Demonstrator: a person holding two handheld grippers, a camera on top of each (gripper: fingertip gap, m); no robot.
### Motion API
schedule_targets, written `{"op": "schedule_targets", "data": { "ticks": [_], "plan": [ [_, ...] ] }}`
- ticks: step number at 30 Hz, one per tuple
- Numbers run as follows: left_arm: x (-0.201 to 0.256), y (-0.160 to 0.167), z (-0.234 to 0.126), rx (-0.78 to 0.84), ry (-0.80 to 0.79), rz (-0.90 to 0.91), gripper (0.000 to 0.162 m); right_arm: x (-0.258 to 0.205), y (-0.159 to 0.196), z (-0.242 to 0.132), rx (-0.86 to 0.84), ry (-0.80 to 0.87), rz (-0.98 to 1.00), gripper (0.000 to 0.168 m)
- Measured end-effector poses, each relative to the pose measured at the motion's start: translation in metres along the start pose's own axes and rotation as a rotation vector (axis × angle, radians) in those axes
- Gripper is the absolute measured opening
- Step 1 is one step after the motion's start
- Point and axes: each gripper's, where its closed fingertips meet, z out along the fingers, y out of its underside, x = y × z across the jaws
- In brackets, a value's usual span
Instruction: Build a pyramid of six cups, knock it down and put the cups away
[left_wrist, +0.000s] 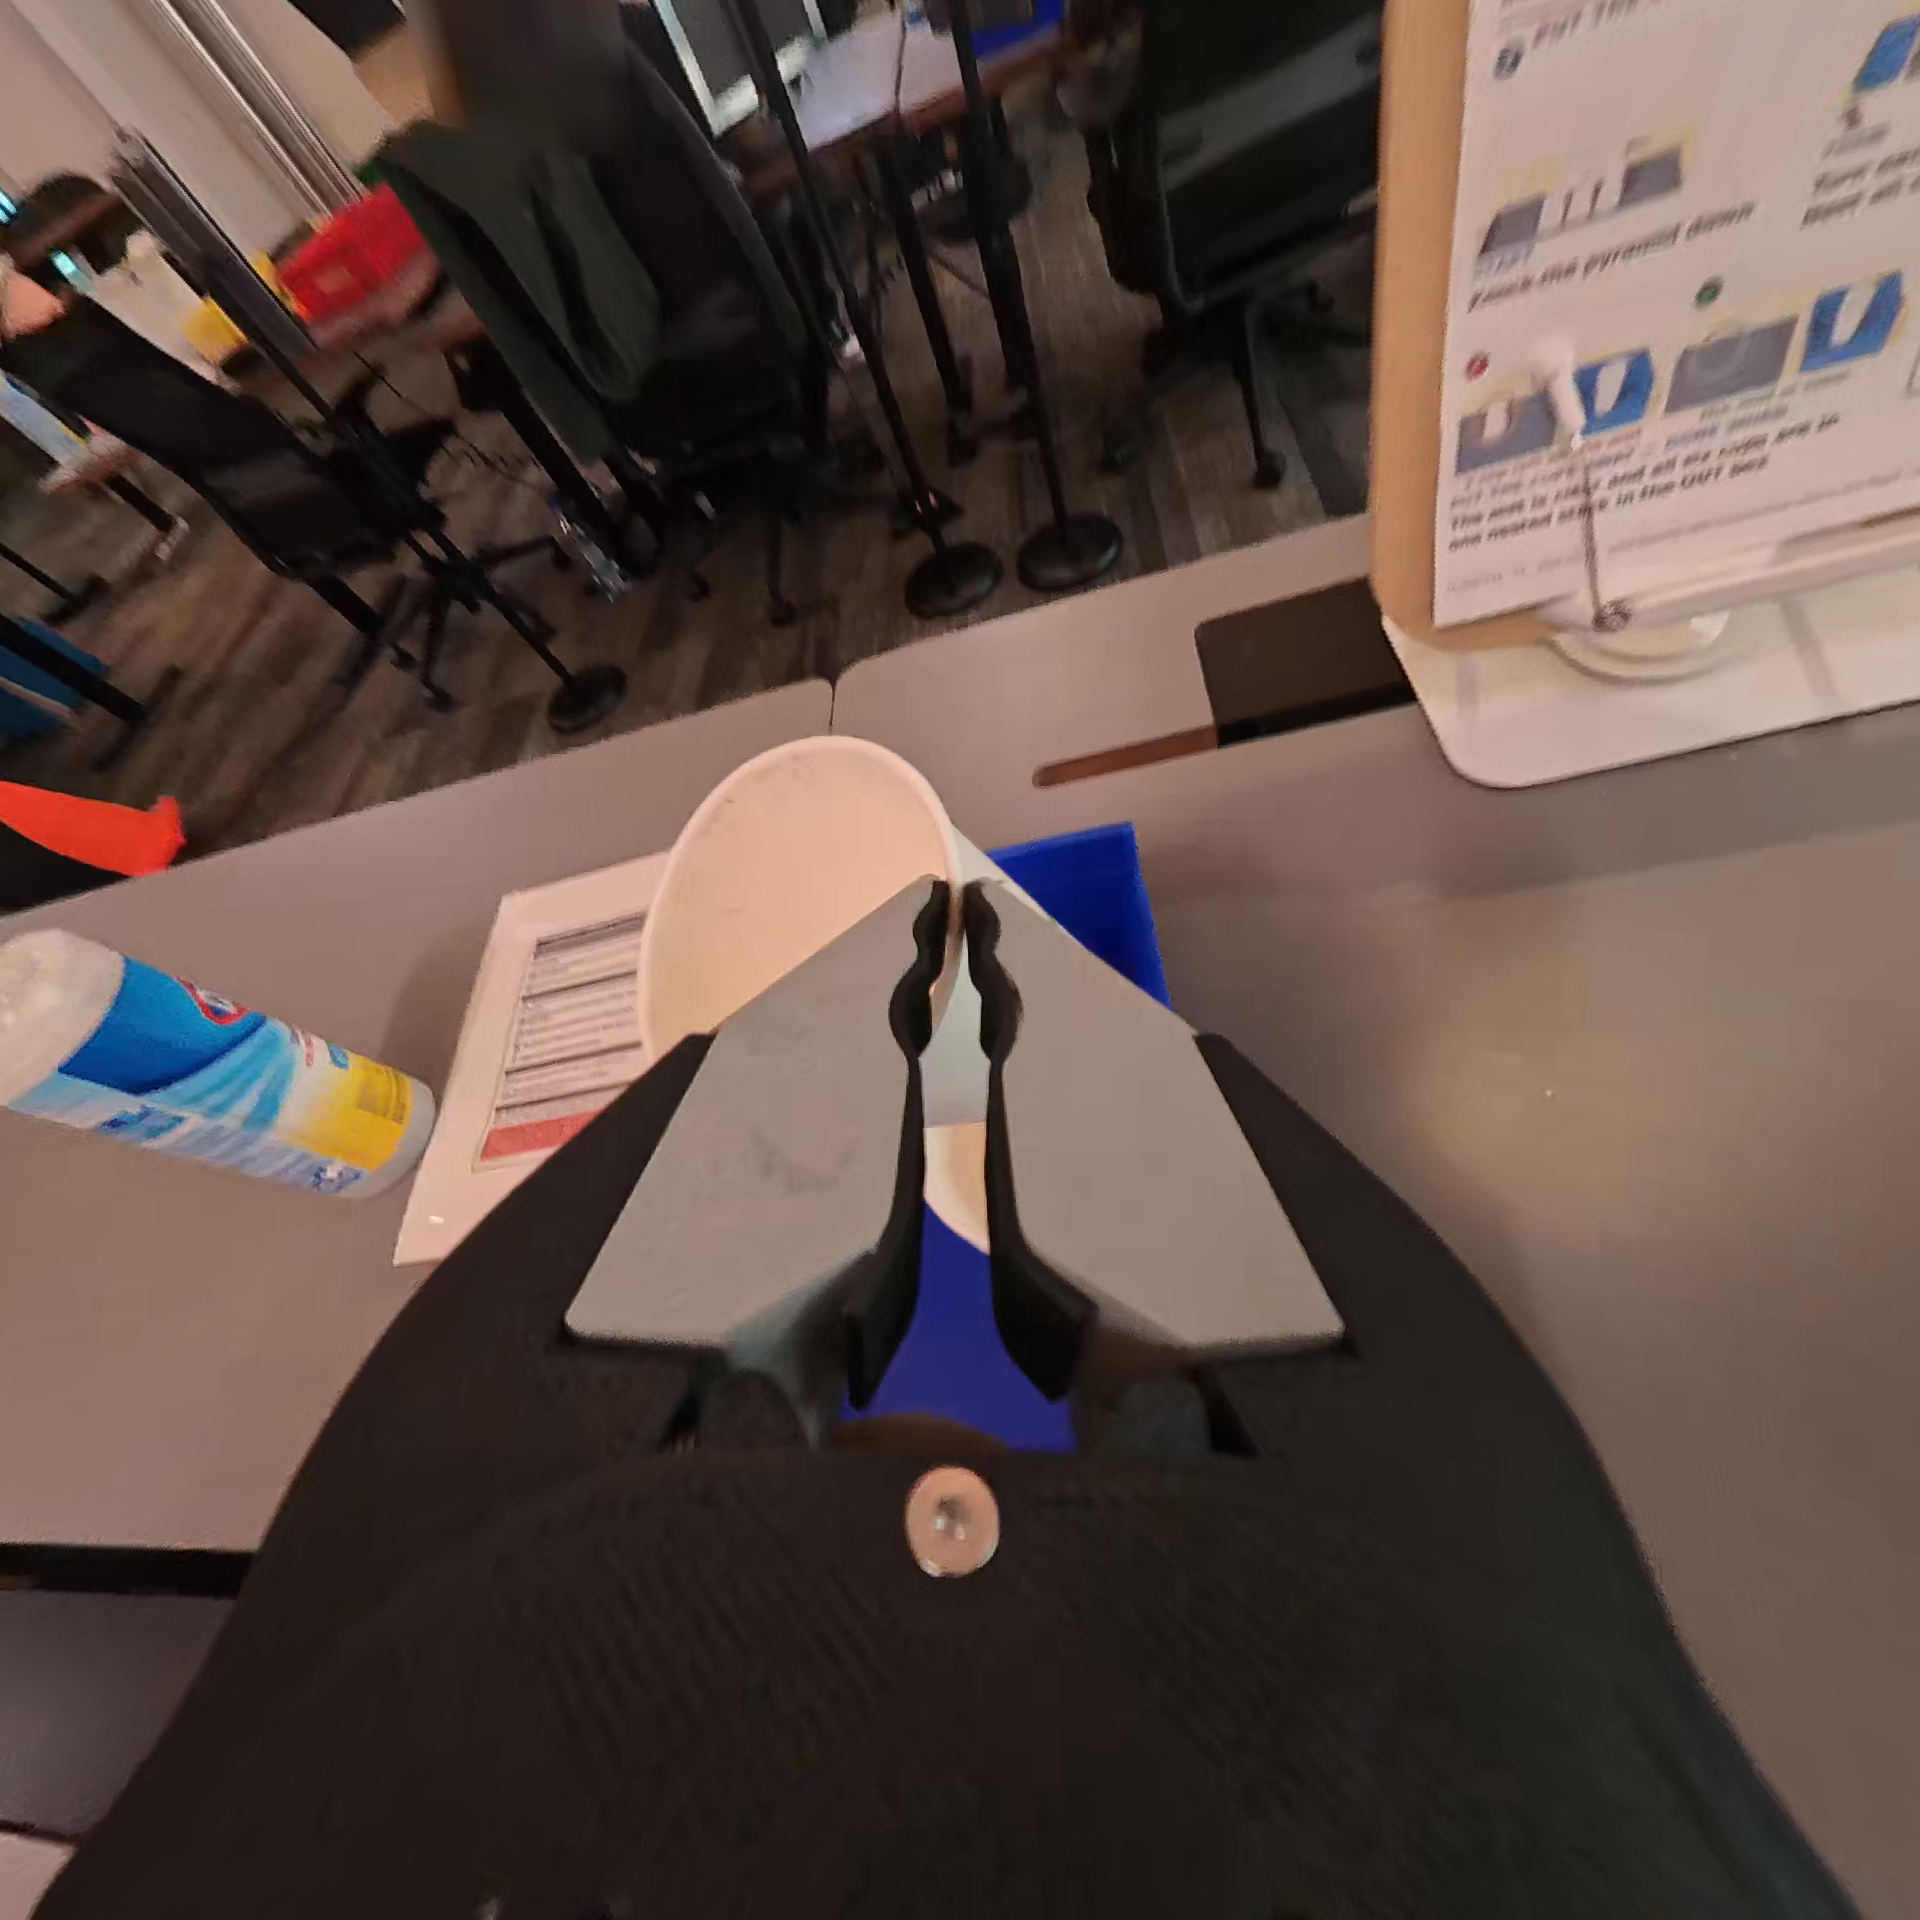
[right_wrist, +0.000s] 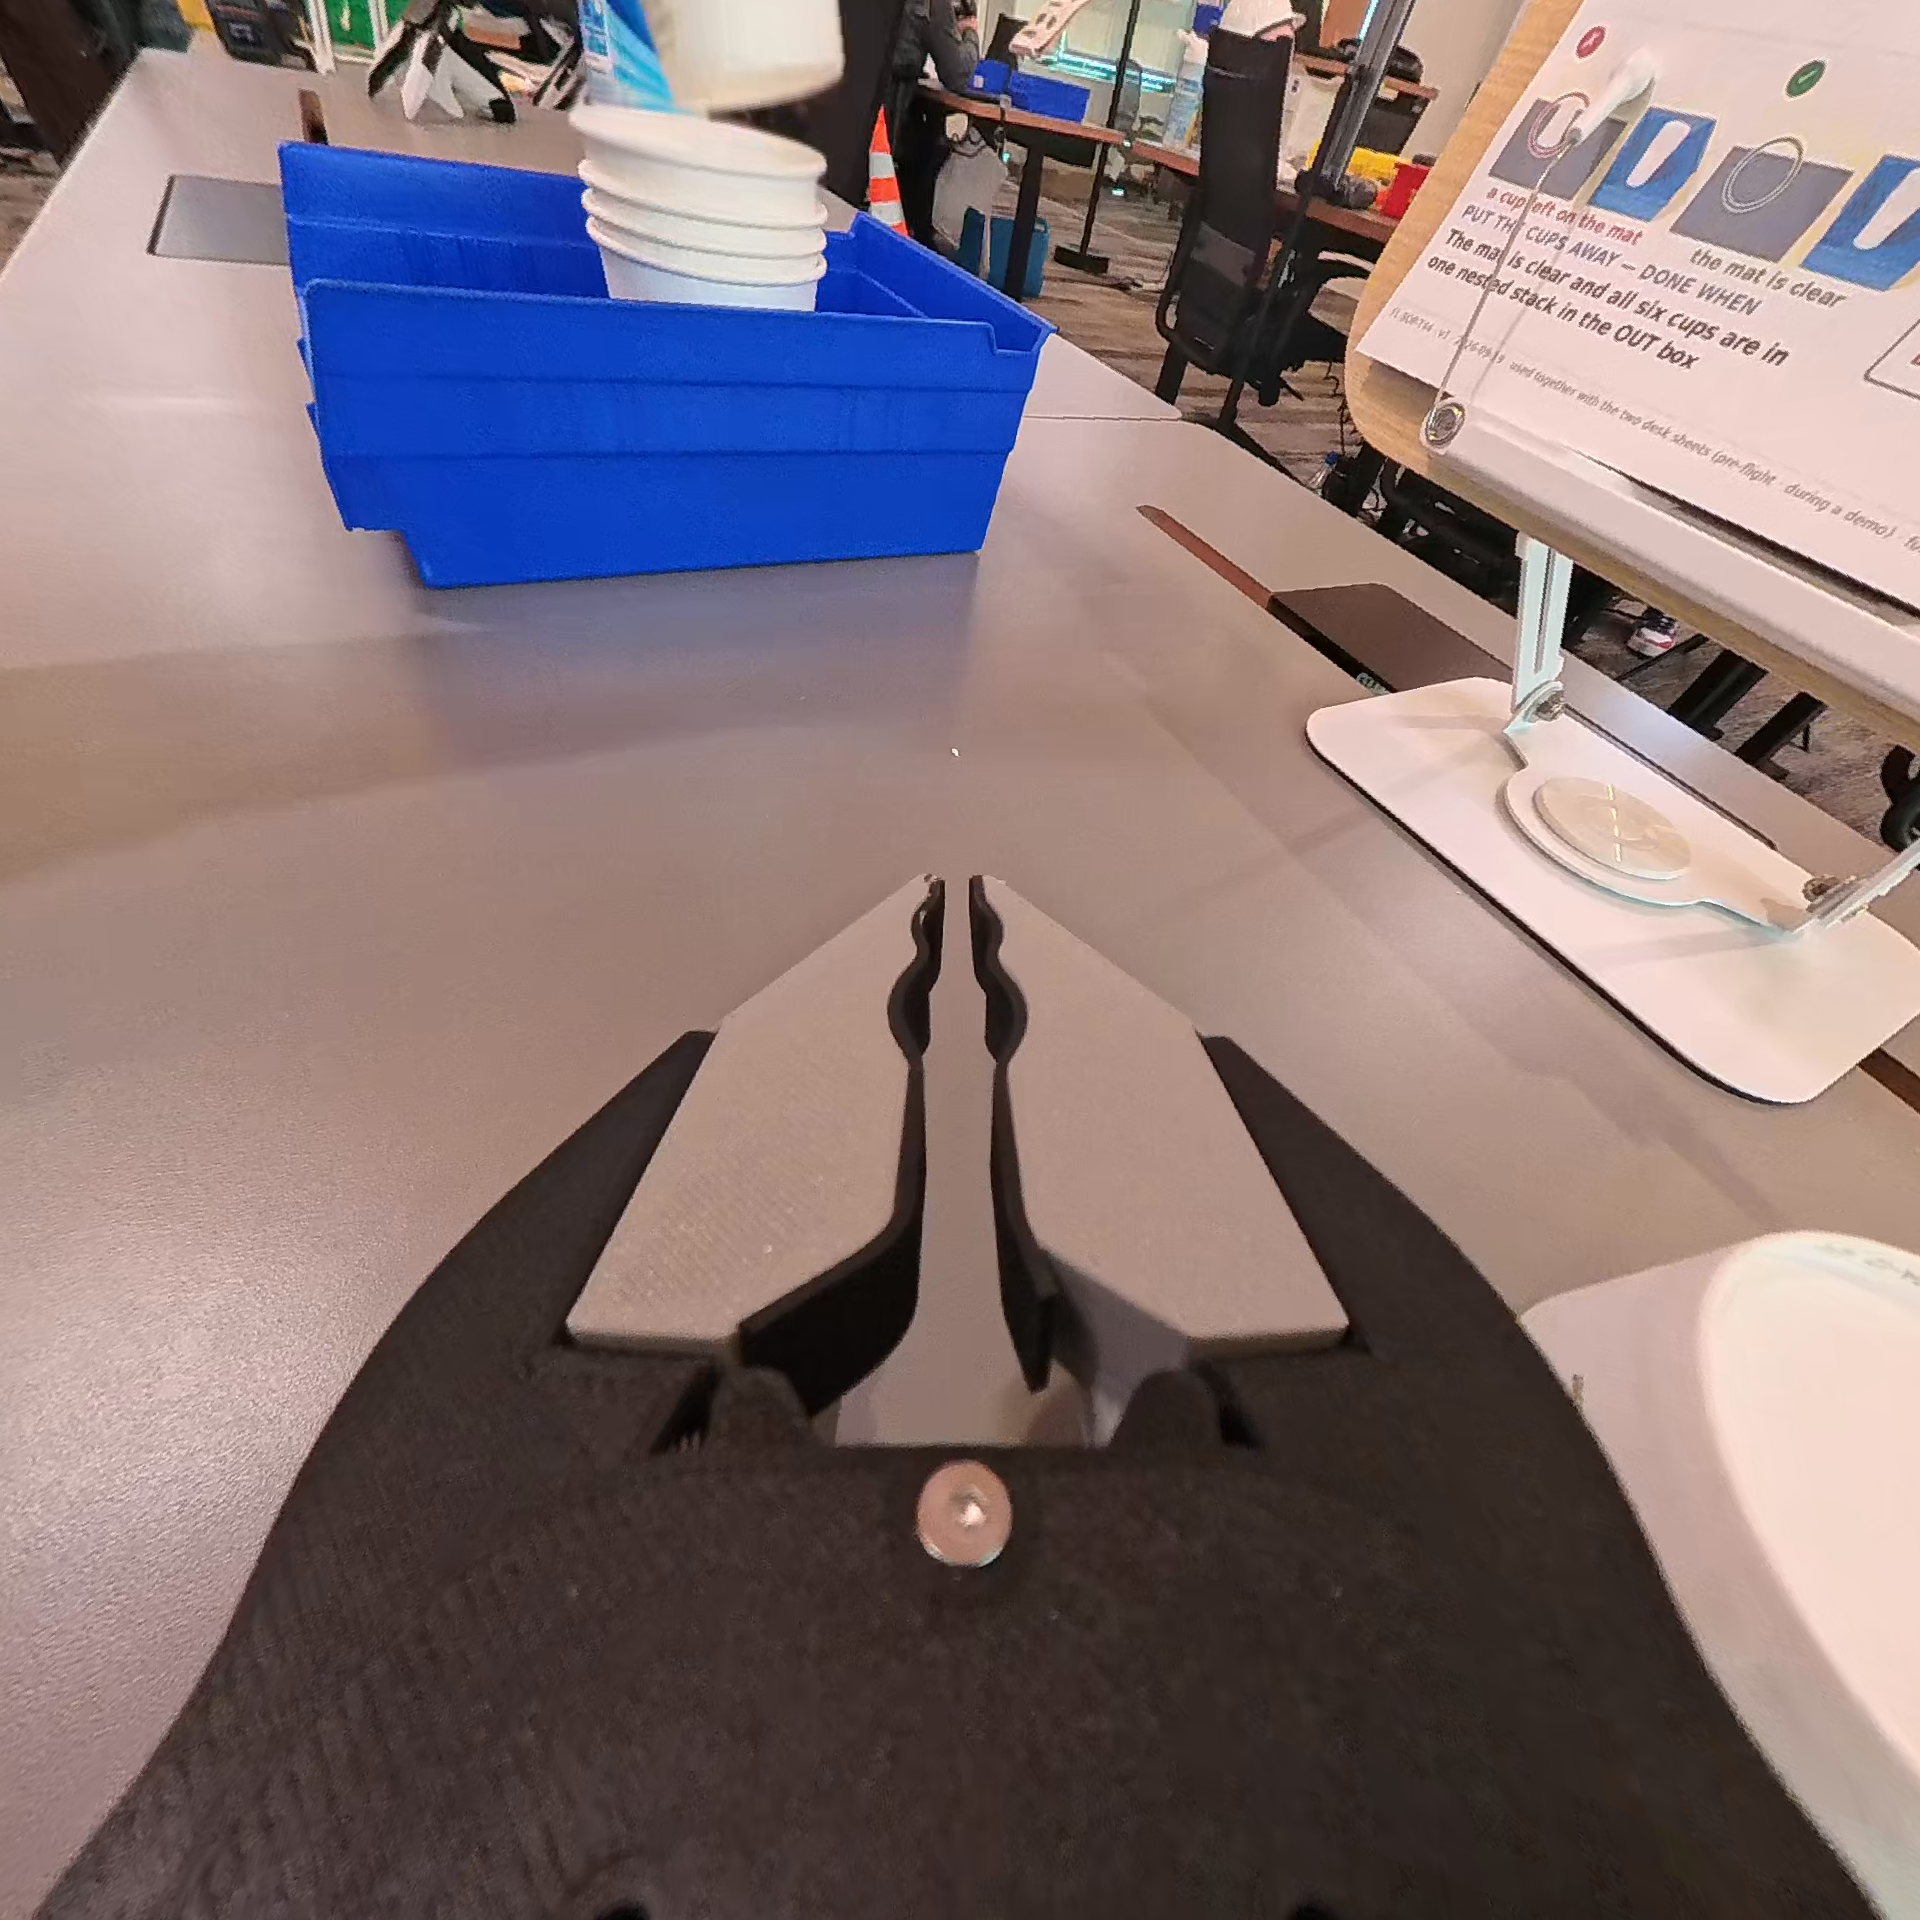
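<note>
Cups are the business here: a white paper cup (left_wrist: 800, 894) is pinched by its rim in the left gripper (left_wrist: 957, 894), whose jaws are drawn nearly together on the cup wall, one finger inside the mouth and one outside. The cup is tilted, its open mouth turned toward the camera, and it hangs above the blue bin (left_wrist: 1081, 894). In the right wrist view the same cup shows at the top edge, just over a nested stack of white cups (right_wrist: 707, 218) that stands upright inside the bin (right_wrist: 665, 436) on the grey table (right_wrist: 520, 831).

Writing is plentiful but goes uncopied: a printed instruction sheet (right_wrist: 1683, 260) with small pictures and lines of text is clipped to a wooden board on a white stand (right_wrist: 1621, 914) at the table's right side. A second printed sheet (left_wrist: 561, 1029) lies flat beside the bin, and near it a wipes canister (left_wrist: 208, 1070) with a blue and yellow label lies on its side.

The right gripper (right_wrist: 957, 894) is low over bare table, well apart from the bin, pointing toward it, its jaws narrow with only a thin gap and nothing between them. A white rounded object (right_wrist: 1818, 1507) sits at the lower right; what it is cannot be told.
</note>
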Motion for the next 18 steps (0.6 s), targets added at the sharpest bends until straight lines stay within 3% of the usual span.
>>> {"op": "schedule_targets", "data": {
  "ticks": [3,8,14,18],
  "plan": [
    [0.014,-0.025,-0.019,0.094,0.036,-0.005,0.001,-0.001,0.0,0.0,0.004,-0.008,0.007,0.003],
    [0.096,-0.055,-0.053,0.249,0.35,-0.054,0.001,-0.015,-0.015,-0.004,0.091,-0.12,0.063,0.009],
    [0.209,-0.036,-0.066,0.281,0.682,-0.069,0.001,-0.025,-0.034,-0.013,0.2,-0.194,0.131,0.014],
    [0.264,-0.015,-0.057,0.247,0.817,-0.087,0.001,-0.021,-0.037,-0.015,0.225,-0.212,0.21,0.014]
  ]
}}
